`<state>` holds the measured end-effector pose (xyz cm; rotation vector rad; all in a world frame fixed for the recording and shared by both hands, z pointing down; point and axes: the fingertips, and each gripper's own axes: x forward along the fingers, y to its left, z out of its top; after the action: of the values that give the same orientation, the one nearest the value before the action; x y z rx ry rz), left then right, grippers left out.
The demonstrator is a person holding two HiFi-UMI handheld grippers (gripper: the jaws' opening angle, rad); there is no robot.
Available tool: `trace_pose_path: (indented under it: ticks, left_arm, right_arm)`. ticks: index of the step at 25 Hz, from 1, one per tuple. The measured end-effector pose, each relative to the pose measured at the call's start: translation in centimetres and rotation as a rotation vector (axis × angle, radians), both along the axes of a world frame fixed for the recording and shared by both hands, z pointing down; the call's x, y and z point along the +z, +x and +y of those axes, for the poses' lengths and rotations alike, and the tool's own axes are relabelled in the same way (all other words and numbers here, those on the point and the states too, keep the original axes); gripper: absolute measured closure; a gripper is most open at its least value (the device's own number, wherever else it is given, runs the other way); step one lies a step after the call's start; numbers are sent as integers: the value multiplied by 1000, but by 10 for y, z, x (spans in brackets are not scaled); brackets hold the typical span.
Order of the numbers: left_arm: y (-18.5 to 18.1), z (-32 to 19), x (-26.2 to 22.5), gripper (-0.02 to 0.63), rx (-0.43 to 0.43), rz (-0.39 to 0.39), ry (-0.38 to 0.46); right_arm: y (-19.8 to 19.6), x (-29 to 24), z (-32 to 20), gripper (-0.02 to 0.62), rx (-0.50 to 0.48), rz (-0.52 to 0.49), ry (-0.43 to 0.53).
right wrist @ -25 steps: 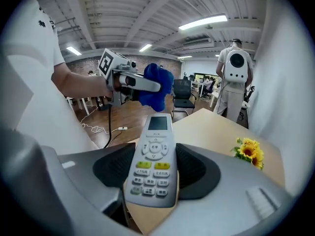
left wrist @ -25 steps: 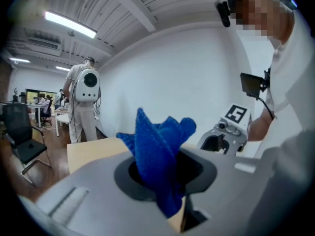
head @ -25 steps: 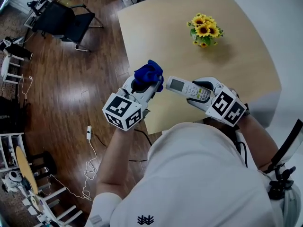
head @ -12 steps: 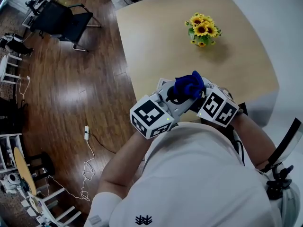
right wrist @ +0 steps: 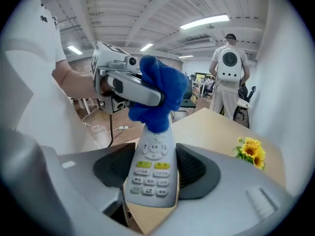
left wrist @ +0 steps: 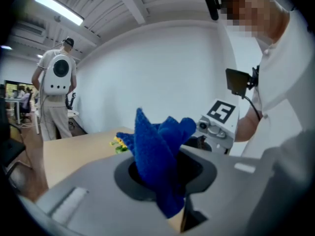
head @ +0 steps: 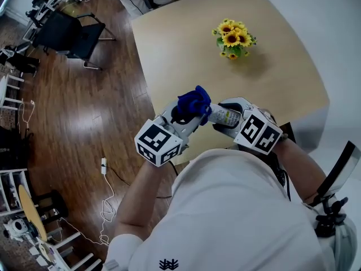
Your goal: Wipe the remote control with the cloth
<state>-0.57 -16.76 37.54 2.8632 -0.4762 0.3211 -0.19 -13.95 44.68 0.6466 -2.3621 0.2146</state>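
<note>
The remote control point(right wrist: 150, 178) sits in the right claw point(head: 221, 122), gripped on both long sides at its button end, face up. It is pale grey with rows of small keys, two of them yellow-green. In the head view it hangs in the air over the near edge of the tabletop point(head: 180, 49), just in front of the person's chest, and its free end points toward the left claw point(head: 190, 115). The right claw's jaws press on the remote, with the dark ribbed pads close against its edges.

The left claw is clamped on the cloth point(head: 193, 101), a bunched blue piece that sticks out of the jaws in folds and peaks. In the right gripper view the cloth lies on the upper end of the remote and covers that part, so nothing above the round keys can be seen. The two claws are close together, nearly meeting at the cloth, with their marker cubes turned outward.

Farther back on the pale wooden tabletop stands a small bunch of sunflowers point(head: 232, 38), well apart from both claws. To the left is a dark wood floor point(head: 79, 112) with a black chair point(head: 70, 31) and a white cable point(head: 106, 176) on it. A second person wearing a white backpack point(left wrist: 57, 90) stands in the room beyond the tabletop.
</note>
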Motion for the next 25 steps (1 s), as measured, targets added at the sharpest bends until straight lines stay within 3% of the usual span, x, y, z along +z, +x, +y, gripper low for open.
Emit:
trace_pose_path:
  ticks: [7, 12, 19, 25]
  left_arm:
    - [-62, -45, 8, 497, -202, -20, -5]
    - [-94, -43, 12, 497, -274, -13, -12]
    - [-109, -15, 3, 497, -310, 19, -57]
    - [-129, 0, 8, 497, -383, 19, -91]
  right_arm:
    - [21, 10, -5, 336, 57, -10, -43]
    - [38, 31, -17, 336, 143, -4, -35]
    - [58, 78, -62, 336, 393, -25, -97]
    - [64, 153, -88, 336, 624, -61, -241]
